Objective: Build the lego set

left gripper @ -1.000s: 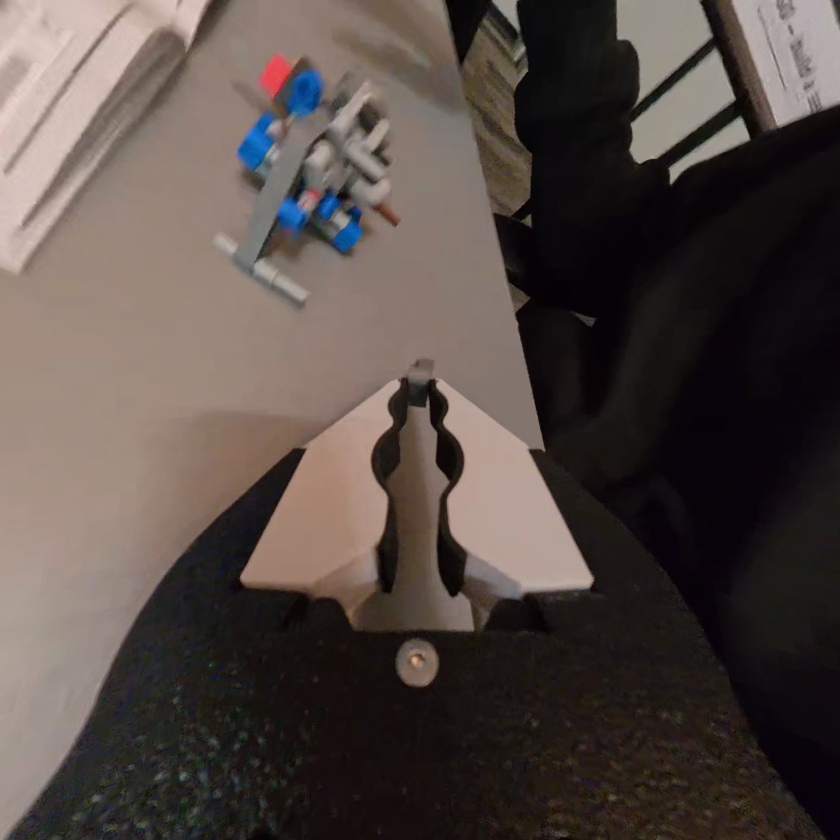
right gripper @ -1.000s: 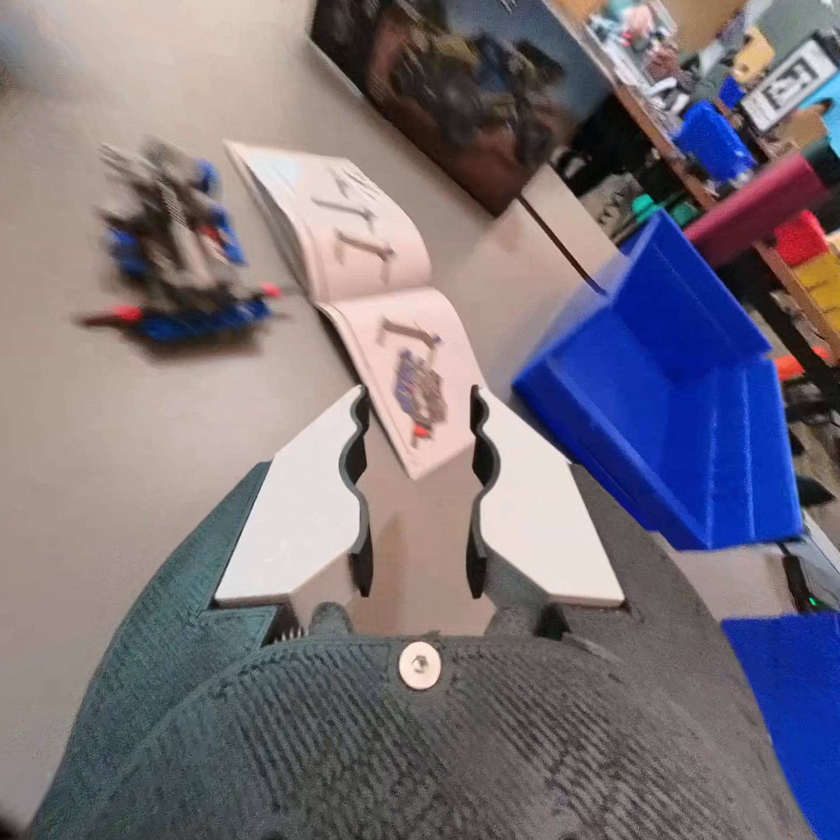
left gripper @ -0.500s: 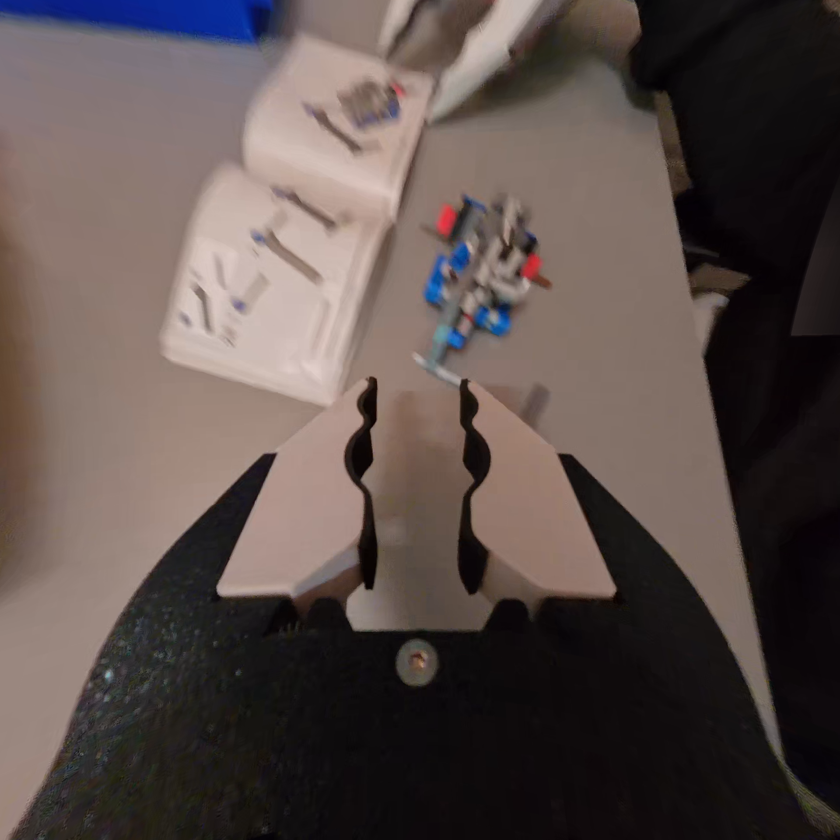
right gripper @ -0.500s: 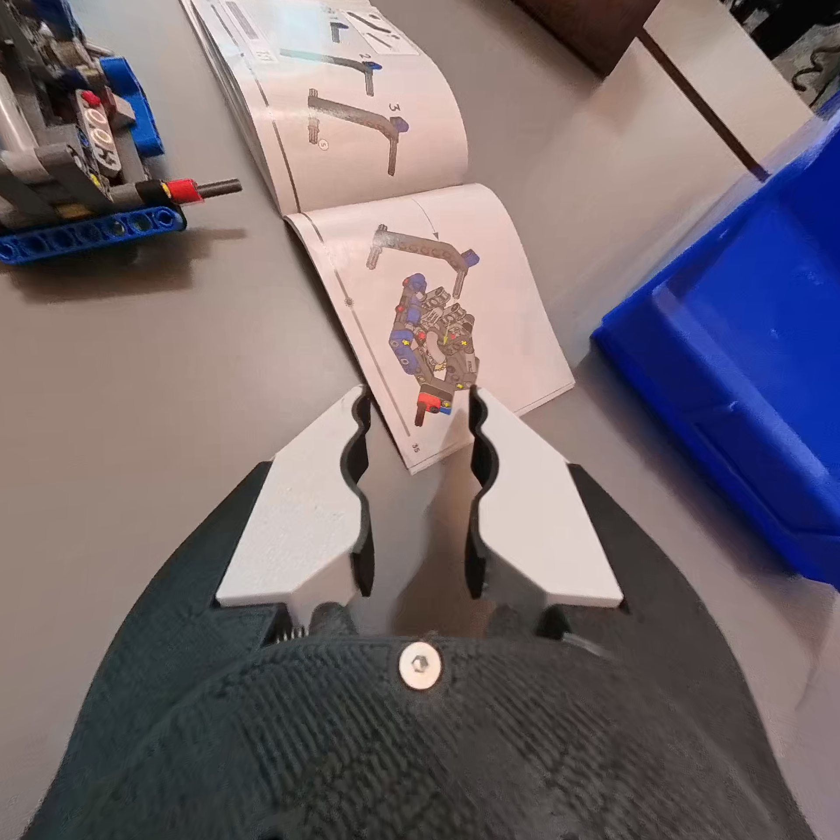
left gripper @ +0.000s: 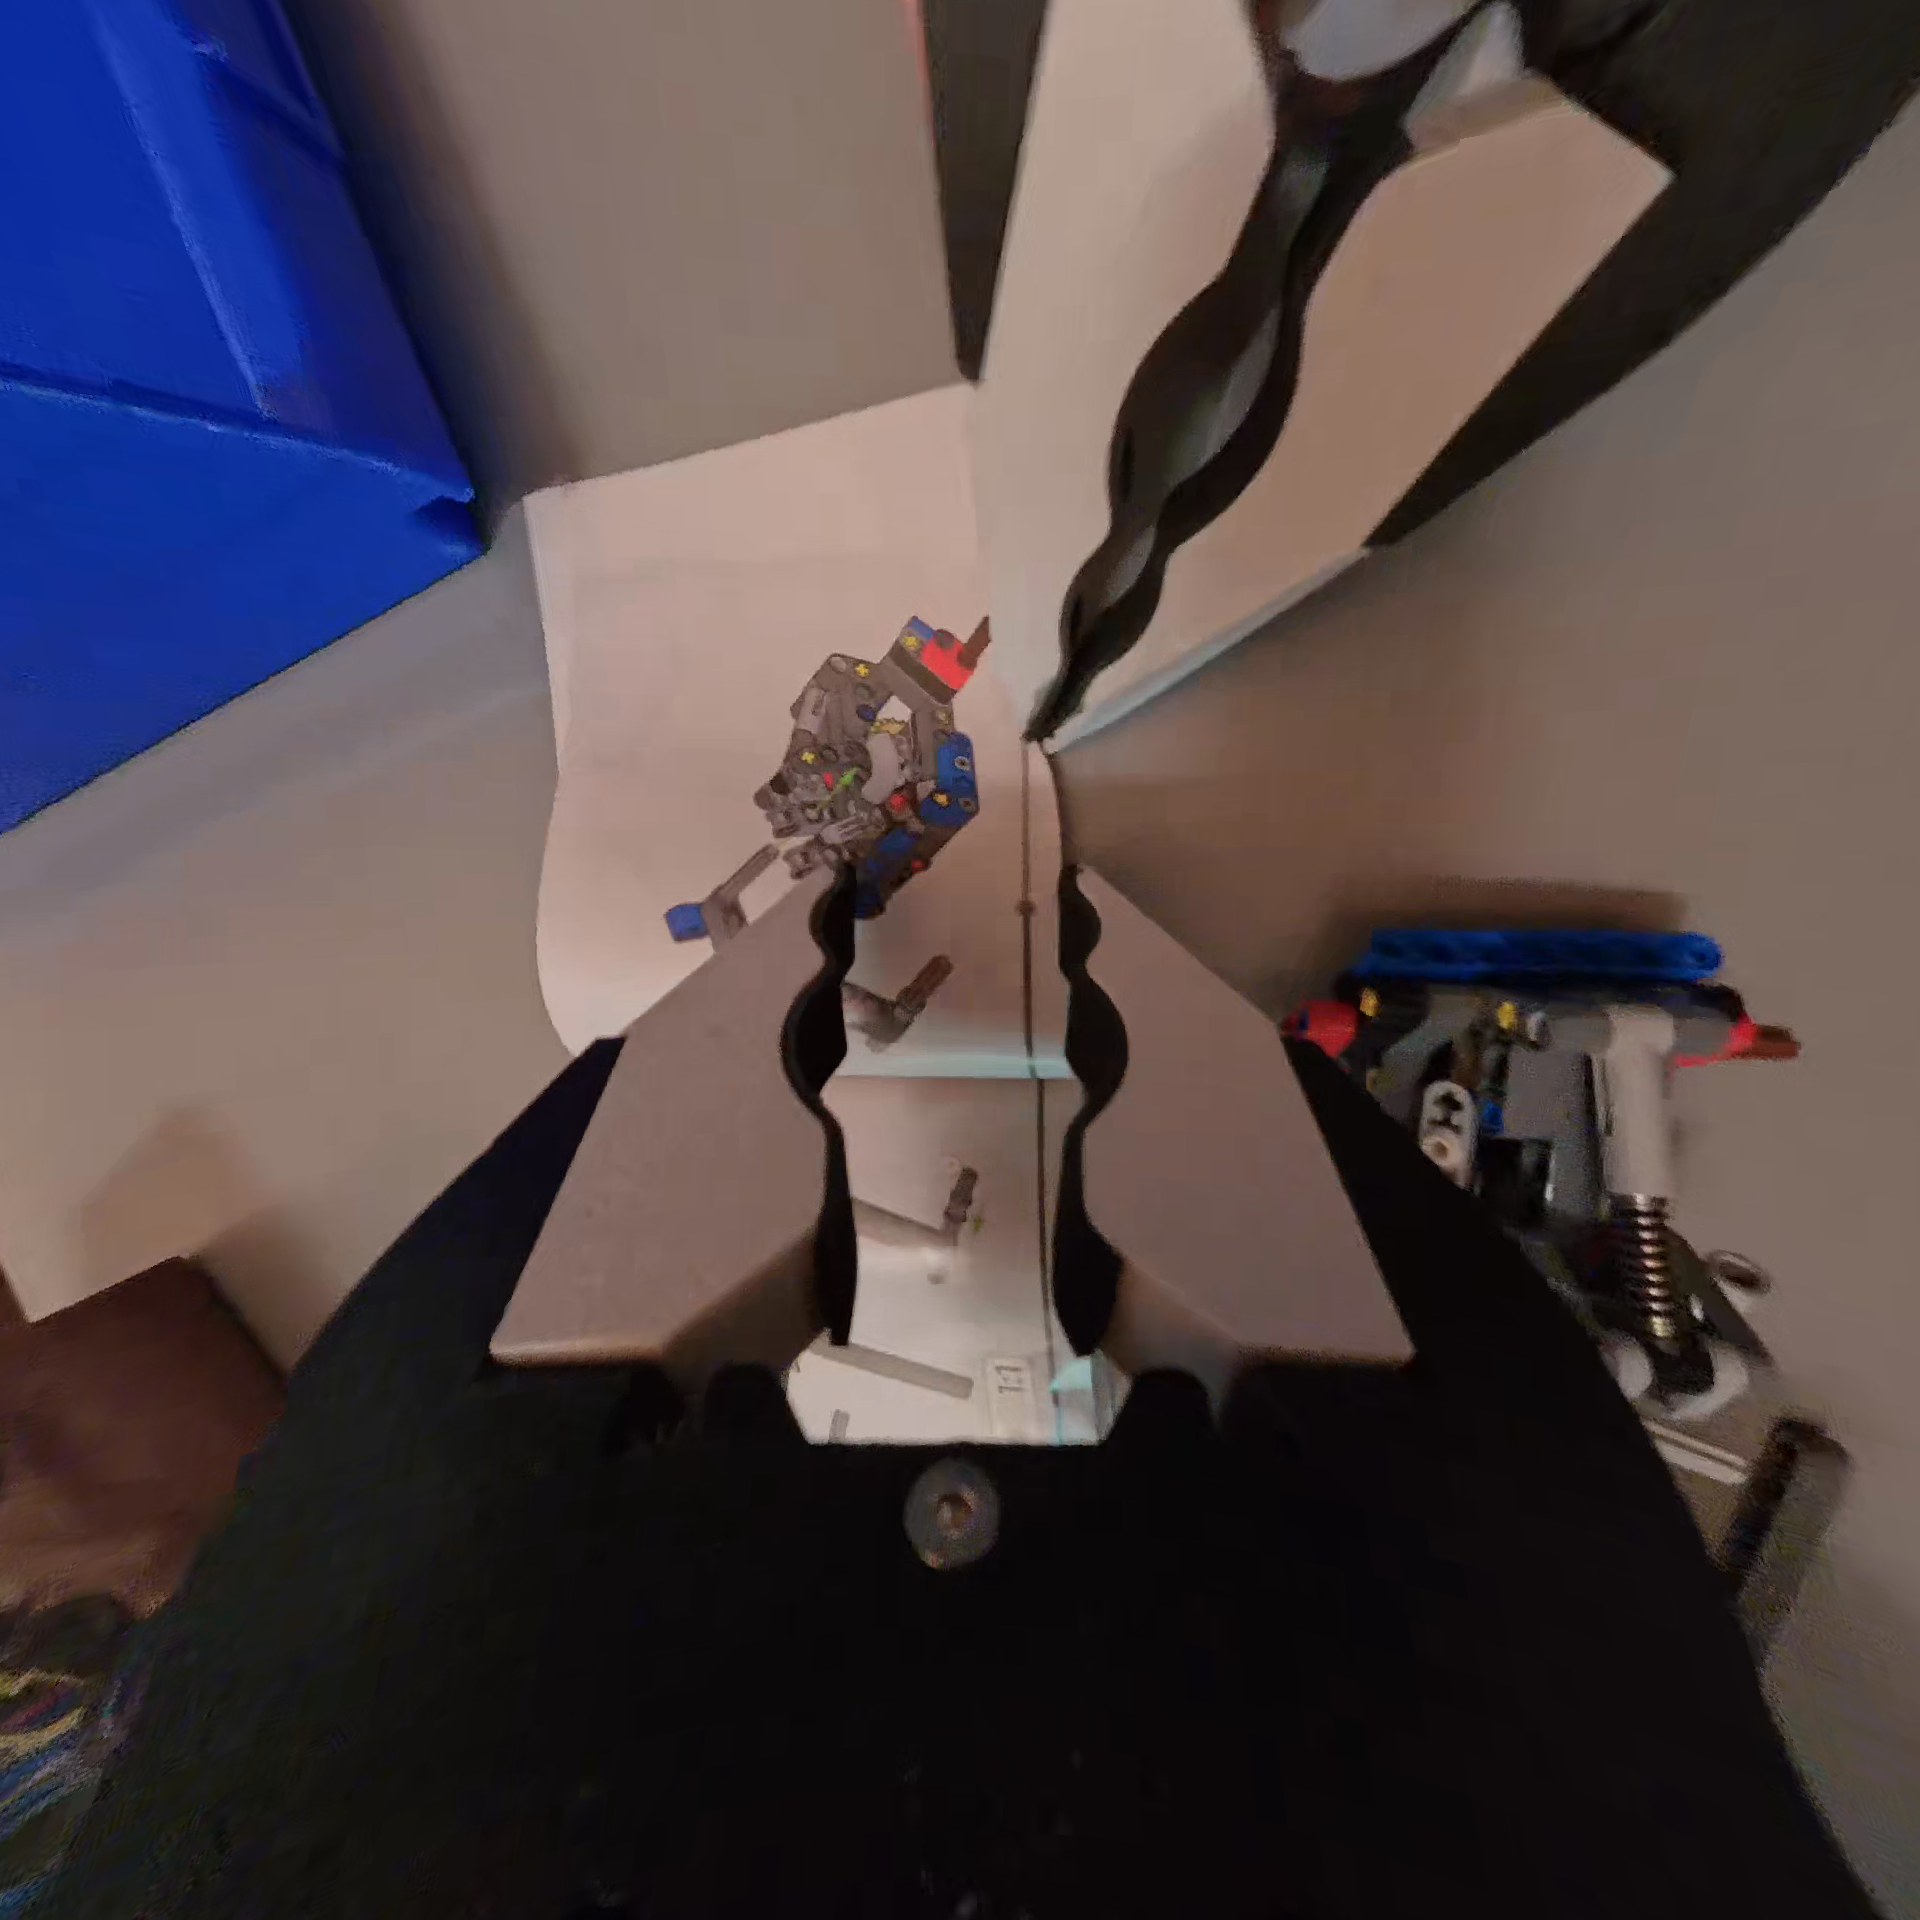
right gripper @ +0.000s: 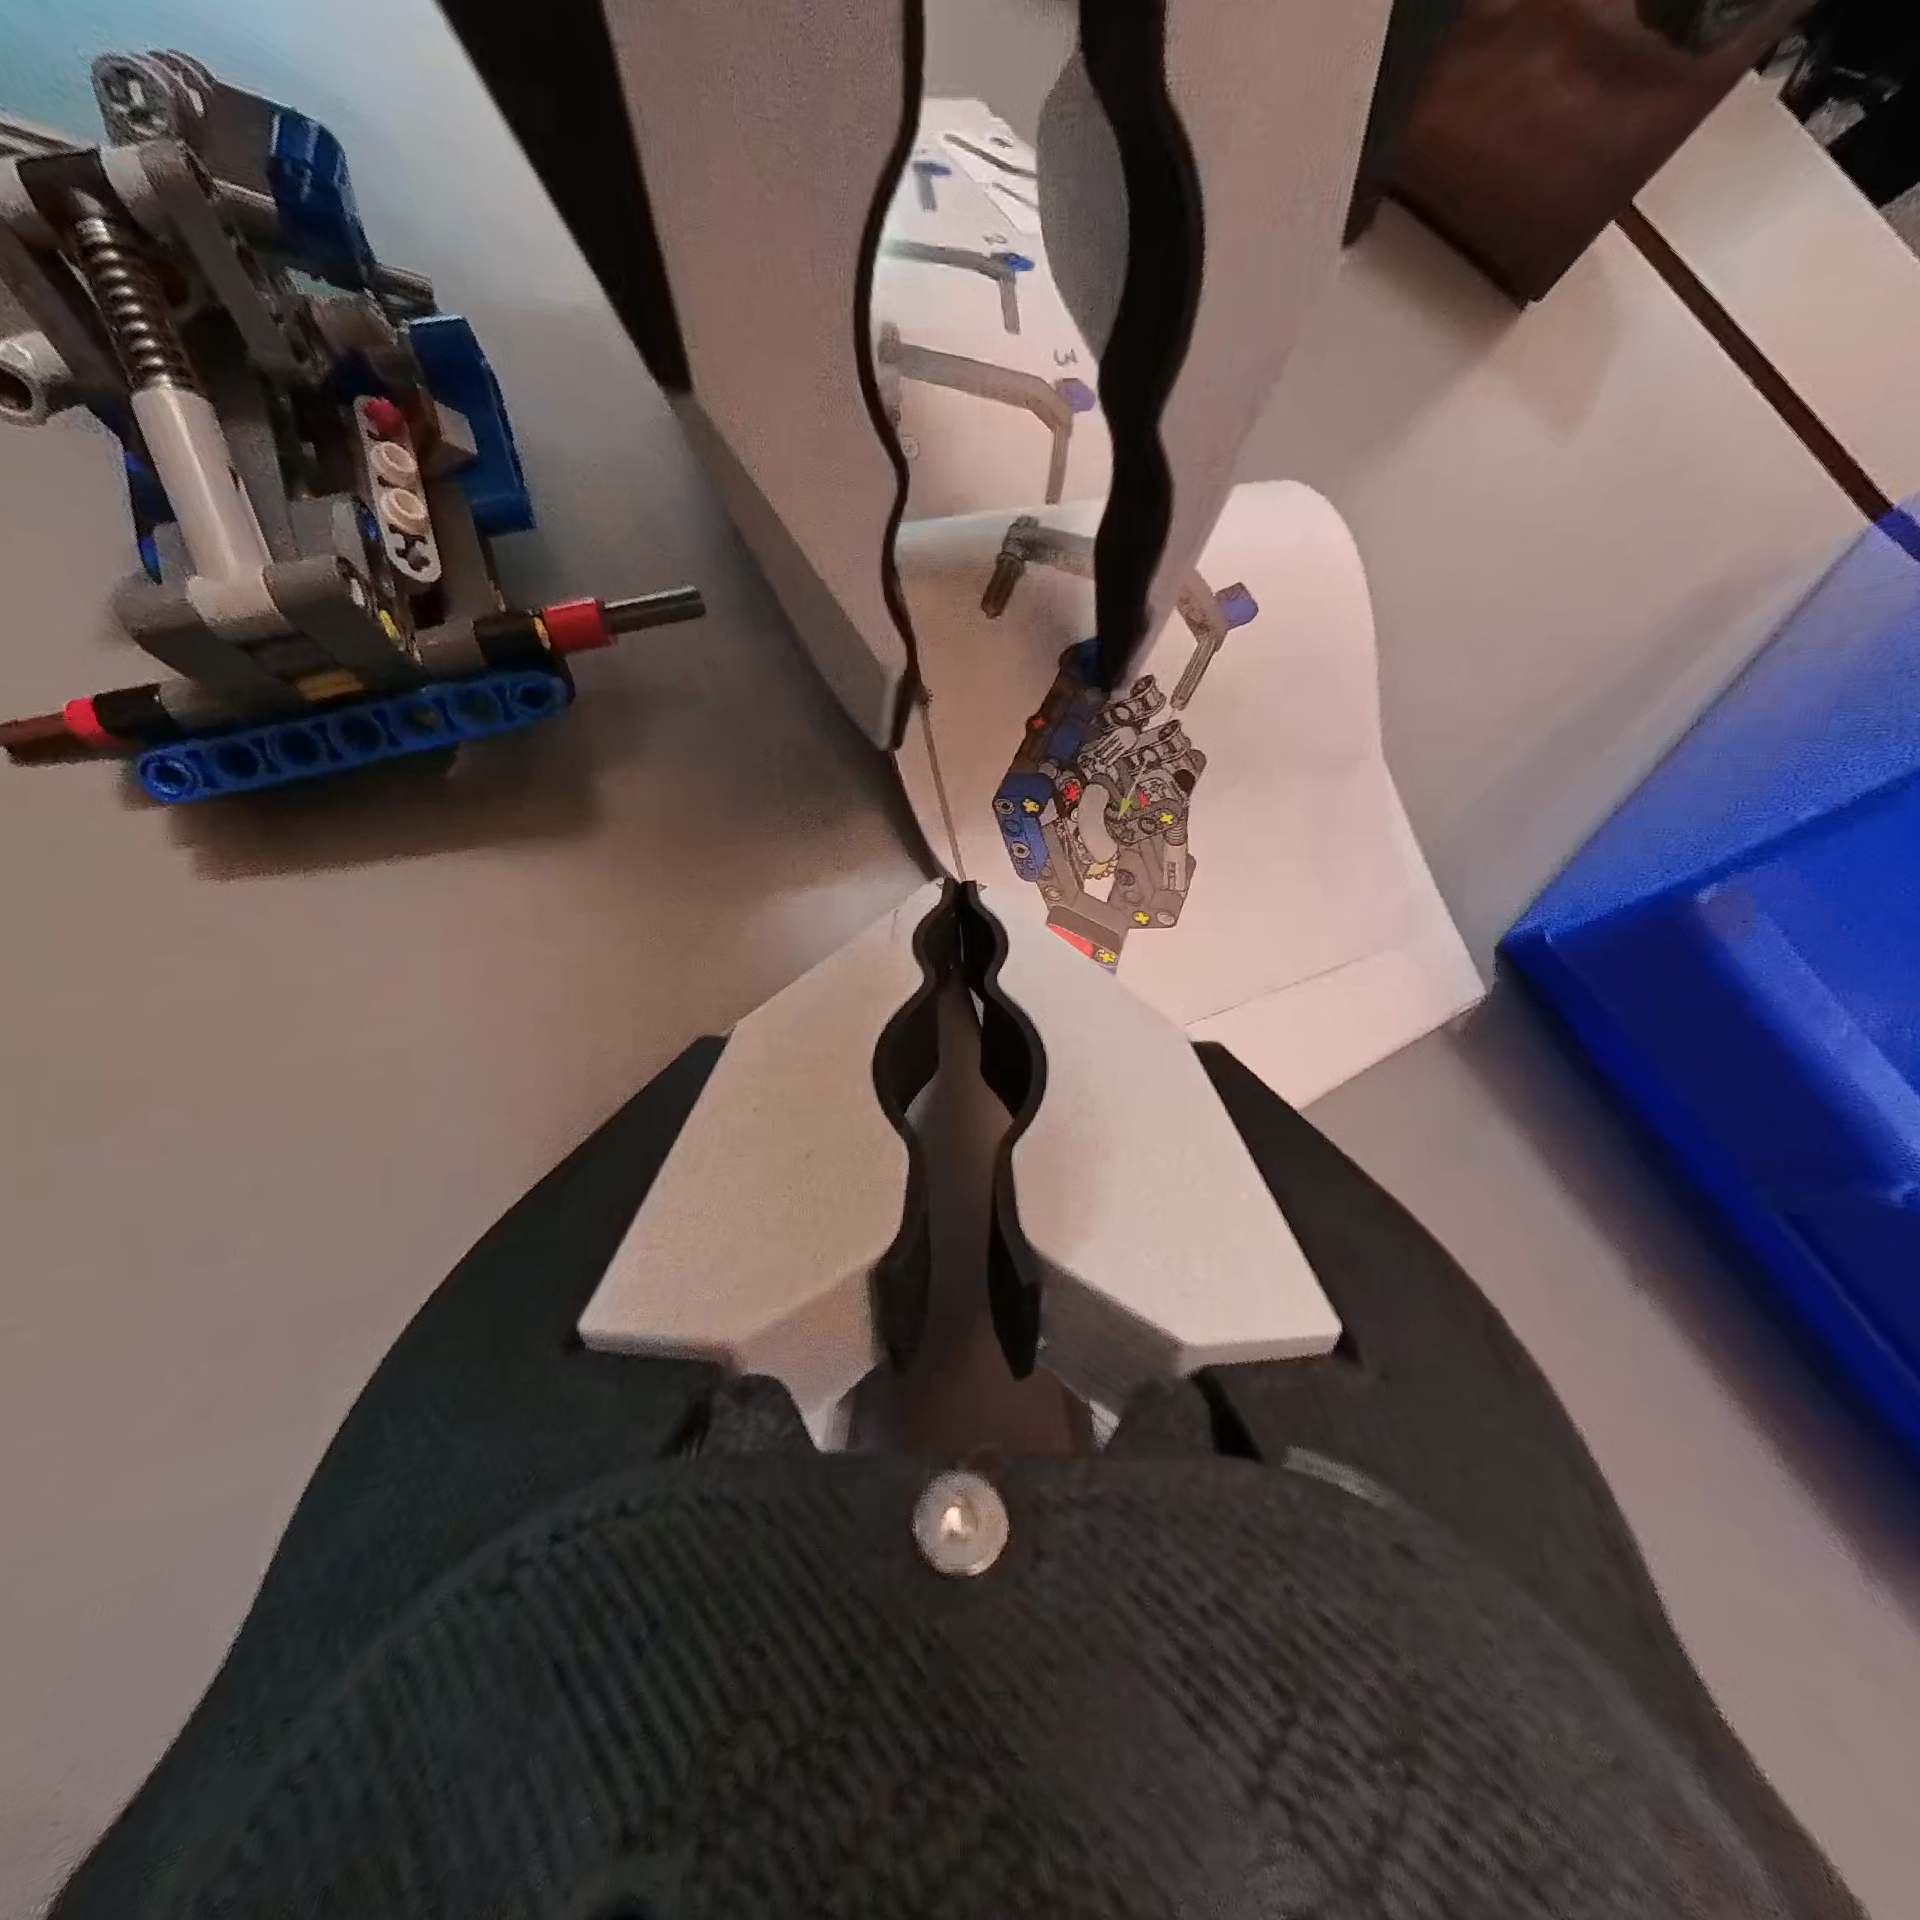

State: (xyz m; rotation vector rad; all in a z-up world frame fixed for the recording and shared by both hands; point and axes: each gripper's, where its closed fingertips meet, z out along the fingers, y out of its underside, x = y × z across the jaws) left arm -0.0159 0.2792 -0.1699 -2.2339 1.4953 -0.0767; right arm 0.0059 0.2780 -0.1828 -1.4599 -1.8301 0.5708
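Note:
An open instruction booklet lies on the grey table, and it also shows in the right wrist view. My right gripper is shut on the edge of the booklet's near page. In the left wrist view it reaches in from the top, tips pinched on that page edge. My left gripper is open and empty, hovering low over the booklet opposite the right one. In the right wrist view it shows with its fingers astride the page.
A blue and grey brick model with a spring stands beside the booklet, and it also shows in the right wrist view. A blue bin sits on the booklet's other side. A dark brown box lies beyond. The grippers are tip to tip, or close to it.
My left gripper opened, let go of a small grey piece, and swung over the booklet. My right gripper moved down to the page edge and shut on it.

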